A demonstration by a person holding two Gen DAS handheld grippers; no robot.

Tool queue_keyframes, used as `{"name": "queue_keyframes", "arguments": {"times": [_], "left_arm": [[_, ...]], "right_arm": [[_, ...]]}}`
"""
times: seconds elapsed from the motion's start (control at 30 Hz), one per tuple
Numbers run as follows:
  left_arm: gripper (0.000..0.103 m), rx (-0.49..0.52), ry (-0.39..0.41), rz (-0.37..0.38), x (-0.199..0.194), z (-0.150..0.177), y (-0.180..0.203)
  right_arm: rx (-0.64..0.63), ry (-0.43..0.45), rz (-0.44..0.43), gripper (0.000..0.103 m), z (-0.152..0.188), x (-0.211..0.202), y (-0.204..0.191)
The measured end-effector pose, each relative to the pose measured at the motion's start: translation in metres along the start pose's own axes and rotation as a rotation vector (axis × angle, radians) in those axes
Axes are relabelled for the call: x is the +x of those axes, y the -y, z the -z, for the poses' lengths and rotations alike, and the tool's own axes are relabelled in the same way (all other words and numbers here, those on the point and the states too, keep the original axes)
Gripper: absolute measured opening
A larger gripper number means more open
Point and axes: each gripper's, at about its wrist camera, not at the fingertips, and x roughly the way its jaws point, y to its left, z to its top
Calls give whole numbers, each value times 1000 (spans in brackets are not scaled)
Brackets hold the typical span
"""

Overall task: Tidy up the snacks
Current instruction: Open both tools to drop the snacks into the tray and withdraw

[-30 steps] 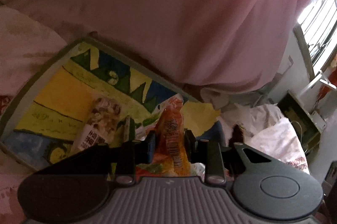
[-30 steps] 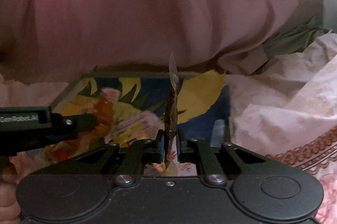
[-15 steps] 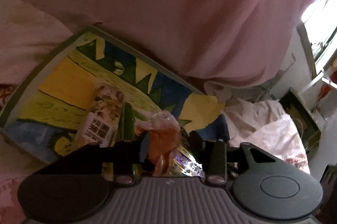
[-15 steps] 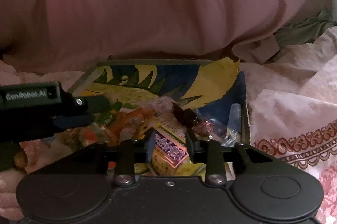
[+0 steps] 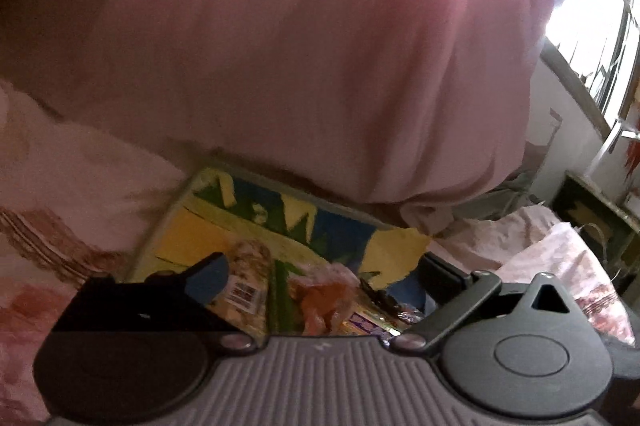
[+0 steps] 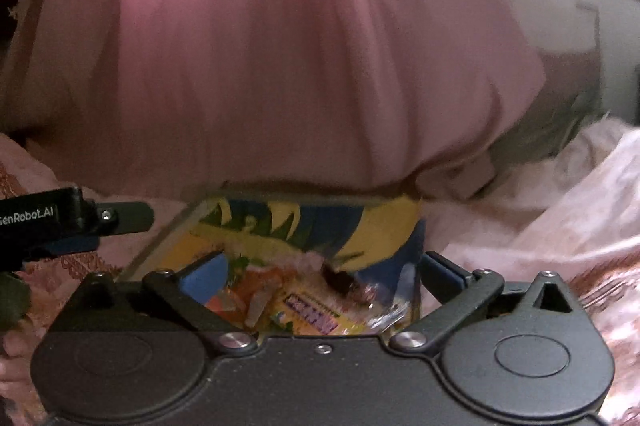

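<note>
A shallow tray [image 5: 188, 226] [image 6: 168, 246] with a yellow, blue and green picture lies on the bed. In it lie an orange snack bag [image 5: 324, 302] [image 6: 260, 286], a nut-printed packet [image 5: 248, 266], a purple-labelled packet [image 6: 312, 314] and a dark clear-wrapped snack [image 6: 340, 280]. My left gripper [image 5: 324, 276] hangs above the tray with its jaws opening wide, nothing between the pads. My right gripper [image 6: 324, 272] is likewise above the tray, jaws opening wide and empty. The left gripper's finger [image 6: 120, 218] shows at the left of the right wrist view.
A large pink duvet [image 5: 320, 45] [image 6: 280, 45] is heaped right behind the tray. Pink patterned bedding [image 5: 48, 226] [image 6: 560, 226] surrounds it. A barred window [image 5: 600, 5] and a dark framed object [image 5: 592, 226] stand at the right.
Both grippers let go: the left dropped the orange bag, the right the dark wrapped snack, into the tray. Both opened wide and rose back away from the tray.
</note>
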Motion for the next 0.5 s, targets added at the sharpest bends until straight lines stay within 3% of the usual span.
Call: {"name": "queue_keyframes", "arguments": {"times": [0.13, 0.27, 0.5], "left_arm": [[103, 30, 53, -59, -34, -2, 3], [103, 82, 99, -165, -71, 9, 5], [103, 128, 83, -303, -125, 38, 7]], "right_arm": [[-7, 35, 4, 102, 2, -31, 0], [-15, 63, 21, 102, 8, -62, -4], [22, 68, -17, 102, 31, -108, -14]]}}
